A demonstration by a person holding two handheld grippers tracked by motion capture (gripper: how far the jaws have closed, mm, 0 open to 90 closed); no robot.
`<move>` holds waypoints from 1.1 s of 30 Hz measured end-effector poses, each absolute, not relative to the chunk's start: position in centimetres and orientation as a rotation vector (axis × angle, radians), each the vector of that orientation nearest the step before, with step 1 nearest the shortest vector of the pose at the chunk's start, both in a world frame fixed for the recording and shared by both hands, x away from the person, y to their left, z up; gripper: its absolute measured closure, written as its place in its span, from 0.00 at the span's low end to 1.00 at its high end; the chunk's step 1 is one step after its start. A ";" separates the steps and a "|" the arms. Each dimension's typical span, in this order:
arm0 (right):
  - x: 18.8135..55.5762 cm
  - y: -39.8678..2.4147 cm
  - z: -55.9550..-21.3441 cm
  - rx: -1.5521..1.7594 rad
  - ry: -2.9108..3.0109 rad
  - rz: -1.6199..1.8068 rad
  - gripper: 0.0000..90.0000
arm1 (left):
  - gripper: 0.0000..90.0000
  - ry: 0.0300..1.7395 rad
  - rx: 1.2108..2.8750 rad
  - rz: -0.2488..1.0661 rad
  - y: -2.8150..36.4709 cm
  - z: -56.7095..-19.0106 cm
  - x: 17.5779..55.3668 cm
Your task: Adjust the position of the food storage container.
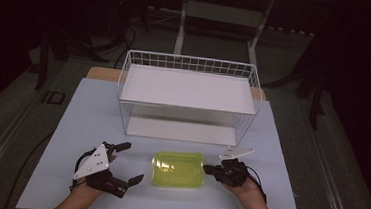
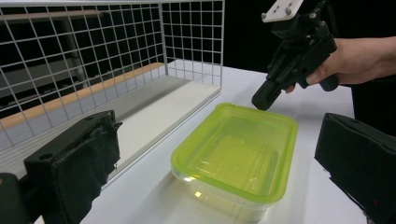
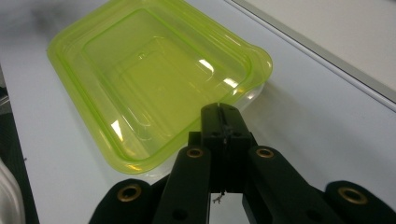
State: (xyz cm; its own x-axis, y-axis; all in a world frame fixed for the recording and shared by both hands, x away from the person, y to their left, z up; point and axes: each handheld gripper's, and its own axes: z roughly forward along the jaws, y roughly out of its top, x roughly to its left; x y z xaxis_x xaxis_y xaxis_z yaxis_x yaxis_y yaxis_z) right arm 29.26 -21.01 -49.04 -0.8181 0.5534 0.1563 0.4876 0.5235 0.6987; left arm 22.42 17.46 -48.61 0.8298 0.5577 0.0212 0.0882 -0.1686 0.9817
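Note:
A clear container with a yellow-green lid (image 1: pixel 178 169) lies on the table near the front edge, between my two grippers. My left gripper (image 1: pixel 130 163) stands just left of it, jaws spread wide and empty; in the left gripper view its pads (image 2: pixel 74 165) frame the container (image 2: pixel 238 149). My right gripper (image 1: pixel 209 169) is shut, and its tip touches the lid's right rim. In the right gripper view the closed jaws (image 3: pixel 223 114) sit over the edge of the lid (image 3: pixel 149 79). The left gripper view shows the right gripper (image 2: pixel 264 99) at the container's far corner.
A white wire basket (image 1: pixel 191 64) with a white shelf board stands behind the container at mid-table; its mesh wall (image 2: pixel 93 56) is close on the left gripper's side. The pale tabletop (image 1: pixel 87 122) has bare room at left and right. The surroundings are dark.

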 end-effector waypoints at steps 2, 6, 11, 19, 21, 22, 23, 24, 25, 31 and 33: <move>29.2 -20.8 -49.0 0.910 2.668 1.179 1.00 | 0.00 0.506 1.713 0.450 17.5 -48.6 22.4; 29.1 -20.2 -49.1 0.892 2.676 1.179 1.00 | 0.00 0.508 1.710 0.447 17.5 -48.6 22.5; 29.2 -19.8 -49.1 0.886 2.671 1.185 1.00 | 0.00 0.509 1.713 0.445 17.4 -48.7 22.5; 28.6 -20.1 -47.9 0.849 2.631 1.219 0.95 | 0.00 0.531 1.716 0.425 17.5 -48.7 22.7; 28.5 -20.2 -47.7 0.851 2.628 1.225 0.91 | 0.00 0.534 1.705 0.413 17.5 -48.8 22.7; 28.3 -20.2 -47.3 0.871 2.604 1.240 0.84 | 0.00 0.539 1.704 0.417 17.5 -48.8 22.7; 28.3 -20.2 -47.3 0.871 2.604 1.240 0.84 | 0.00 0.539 1.703 0.414 17.4 -48.8 22.7; 28.2 -20.2 -47.1 0.868 2.594 1.262 0.73 | 0.00 0.547 1.704 0.405 17.4 -48.7 22.7; 28.2 -20.2 -47.1 0.868 2.594 1.262 0.73 | 0.00 0.547 1.704 0.405 17.4 -48.7 22.7; 27.8 -19.9 -46.5 0.867 2.529 1.295 0.44 | 0.00 0.552 1.729 0.370 17.4 -48.7 22.9; 27.9 -19.9 -46.2 0.901 2.497 1.354 0.30 | 0.00 0.559 1.742 0.364 17.2 -48.5 22.8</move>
